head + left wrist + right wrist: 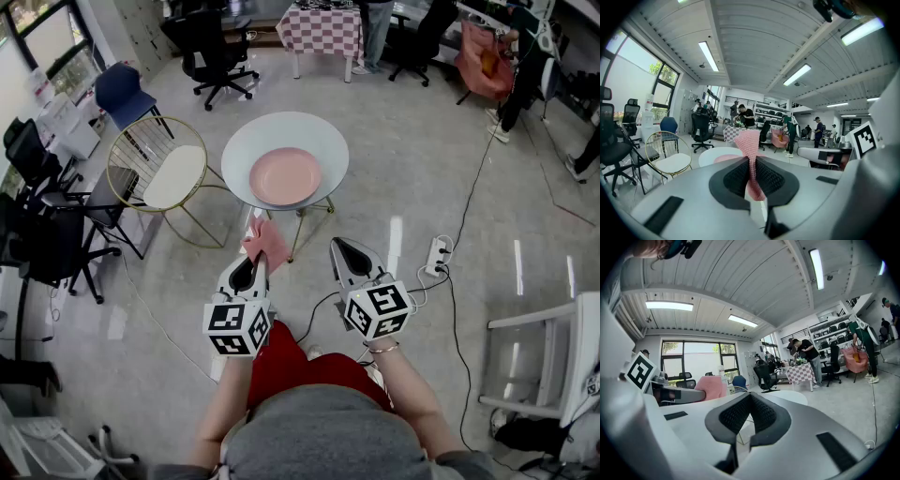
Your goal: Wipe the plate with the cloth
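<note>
Two tools: the left tool (249,270) and the right tool (349,255) hang side by side short of the plate (285,176), on the person's side of it, neither one over it.
Left tool: its jaws are pressed together on the pink cloth (749,146). The pinch is partway along, so a free end stands beyond the tips, likely as a loose wad for rubbing.
Right tool: its jaws are closed on nothing, probably free to steady the plate.
Plate: pink, lying flat on the round white table (242,141), bare and untouched. By my reading, wiping has not begun.
Head view alone: shows the gap between cloth and plate.
Left gripper view alone: shows the cloth's weave caught between ribbed pads, with the plate low behind it.
Right gripper view alone: shows that nothing sits between its pads.
</note>
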Motion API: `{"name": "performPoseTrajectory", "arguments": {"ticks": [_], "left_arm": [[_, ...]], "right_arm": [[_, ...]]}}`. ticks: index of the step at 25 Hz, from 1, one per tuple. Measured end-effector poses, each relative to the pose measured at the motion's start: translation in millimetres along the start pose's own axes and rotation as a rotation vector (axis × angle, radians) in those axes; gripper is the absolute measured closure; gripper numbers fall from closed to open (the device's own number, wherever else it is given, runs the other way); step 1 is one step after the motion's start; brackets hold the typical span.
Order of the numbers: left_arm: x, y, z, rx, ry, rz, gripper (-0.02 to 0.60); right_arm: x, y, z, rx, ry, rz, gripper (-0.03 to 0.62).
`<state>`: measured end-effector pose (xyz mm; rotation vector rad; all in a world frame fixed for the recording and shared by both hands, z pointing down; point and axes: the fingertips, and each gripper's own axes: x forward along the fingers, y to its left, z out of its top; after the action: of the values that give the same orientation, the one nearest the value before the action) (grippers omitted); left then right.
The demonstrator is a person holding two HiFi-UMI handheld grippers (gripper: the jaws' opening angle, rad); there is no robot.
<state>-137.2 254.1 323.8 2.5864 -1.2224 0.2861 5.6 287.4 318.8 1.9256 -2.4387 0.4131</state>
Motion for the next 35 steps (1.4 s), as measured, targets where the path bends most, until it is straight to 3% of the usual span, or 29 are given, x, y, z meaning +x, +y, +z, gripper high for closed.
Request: {"name": "performPoseTrajectory", "arguments": {"ticks": [20, 28, 35], "left_arm": [[42, 21, 10, 0.009, 0.003, 0.039, 0.545], [92, 71, 9, -0.017, 0.021, 0.082, 0.545], [175, 119, 20, -0.062, 0.065, 0.093, 0.545]], "right_arm": [[26, -35, 3, 0.030, -0.008, 0.012, 0.565], [76, -63, -3, 0.056, 0.026, -0.007, 0.565], [154, -113, 6, 0.088, 0.070, -0.036, 0.565]]}}
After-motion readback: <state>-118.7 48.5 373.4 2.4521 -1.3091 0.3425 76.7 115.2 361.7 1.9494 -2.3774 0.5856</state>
